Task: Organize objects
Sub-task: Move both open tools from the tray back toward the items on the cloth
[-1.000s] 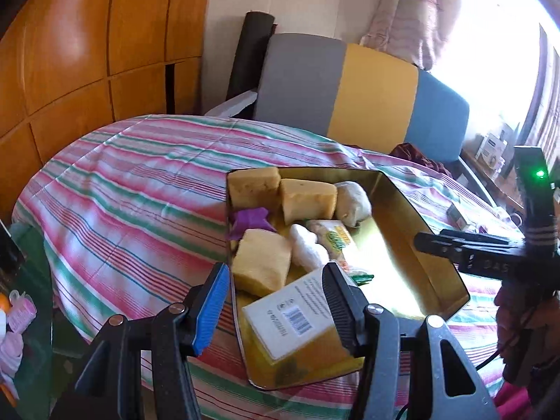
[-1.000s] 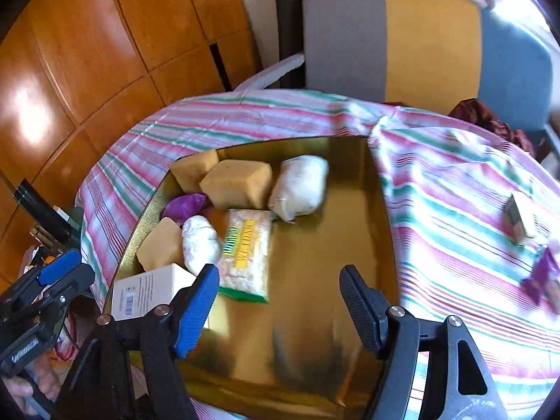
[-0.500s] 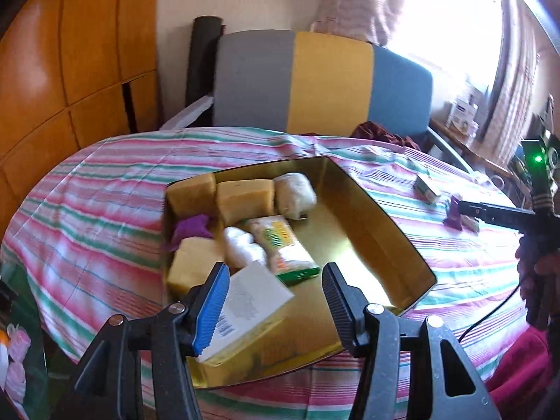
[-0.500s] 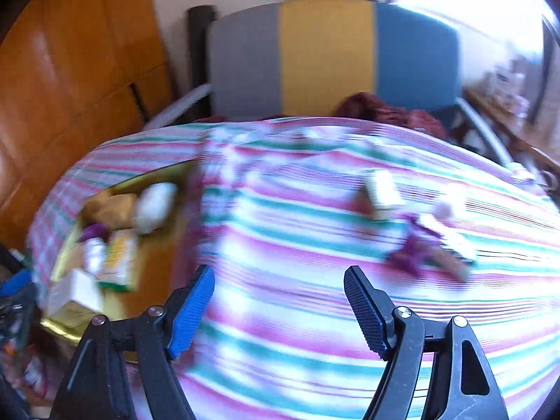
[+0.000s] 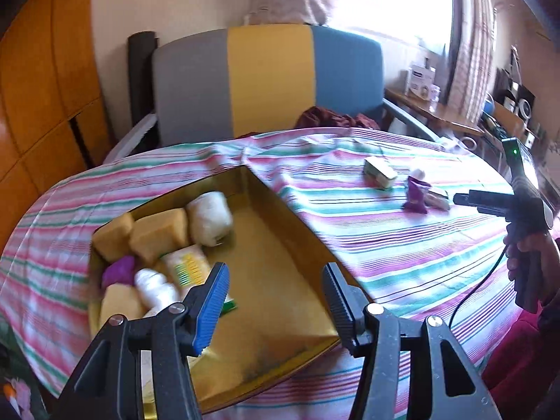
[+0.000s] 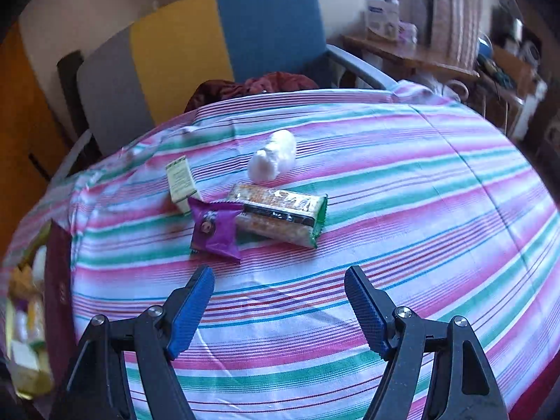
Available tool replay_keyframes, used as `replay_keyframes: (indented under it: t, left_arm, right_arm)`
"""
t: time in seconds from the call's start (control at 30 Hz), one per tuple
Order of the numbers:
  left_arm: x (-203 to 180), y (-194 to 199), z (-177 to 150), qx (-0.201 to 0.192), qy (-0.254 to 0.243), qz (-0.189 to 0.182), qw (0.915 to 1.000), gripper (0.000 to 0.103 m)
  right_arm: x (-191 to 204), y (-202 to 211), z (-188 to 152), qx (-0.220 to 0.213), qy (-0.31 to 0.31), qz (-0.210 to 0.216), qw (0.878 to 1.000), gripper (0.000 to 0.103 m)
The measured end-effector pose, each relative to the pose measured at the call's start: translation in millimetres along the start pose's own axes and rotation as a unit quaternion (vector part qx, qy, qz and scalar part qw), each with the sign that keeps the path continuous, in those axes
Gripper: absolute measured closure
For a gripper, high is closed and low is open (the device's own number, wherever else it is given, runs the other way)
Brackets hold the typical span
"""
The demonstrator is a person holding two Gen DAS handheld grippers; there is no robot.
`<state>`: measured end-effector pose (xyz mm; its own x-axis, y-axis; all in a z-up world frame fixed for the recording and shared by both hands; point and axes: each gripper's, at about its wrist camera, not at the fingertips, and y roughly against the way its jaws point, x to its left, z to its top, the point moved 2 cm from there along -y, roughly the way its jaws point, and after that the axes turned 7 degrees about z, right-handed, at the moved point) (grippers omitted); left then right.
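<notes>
A gold tin (image 5: 280, 273) lies on the striped tablecloth and holds yellow sponges (image 5: 157, 231), a white roll (image 5: 210, 217), a purple packet and a cracker pack. My left gripper (image 5: 273, 301) is open and empty above the tin's near end. My right gripper (image 6: 280, 304) is open and empty above the cloth, just short of a purple packet (image 6: 217, 231), a green-edged cracker pack (image 6: 280, 217), a small box (image 6: 180, 182) and a white roll (image 6: 274, 155). These loose items also show small in the left wrist view (image 5: 416, 192).
A grey, yellow and blue chair (image 5: 266, 80) stands behind the table with dark red cloth (image 6: 252, 85) on its seat. Wooden panels (image 5: 38, 70) are at the left. A cluttered side table (image 6: 402, 52) stands by the window at the right.
Both cameras have swung right. The right gripper left the tin and now faces the loose items on the cloth. The white box in the tin has slipped out of the left view.
</notes>
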<state>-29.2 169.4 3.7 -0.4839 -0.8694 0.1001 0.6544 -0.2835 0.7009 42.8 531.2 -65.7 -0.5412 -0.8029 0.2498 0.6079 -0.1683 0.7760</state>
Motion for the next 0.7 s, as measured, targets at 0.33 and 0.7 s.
replay_keyframes:
  t: [0.33,0.7]
  left_arm:
    - [-51,-24,22,0.02,-0.032,-0.041,0.9984,0.047]
    - [-86,-69,62,0.068,-0.012,-0.092,0.9934,0.047]
  right_arm:
    - [-22,4,-2,0.01,-0.076,0.006,0.997,0.022]
    - [-45,12,1,-0.002,-0.148,0.018,0.989,0.021]
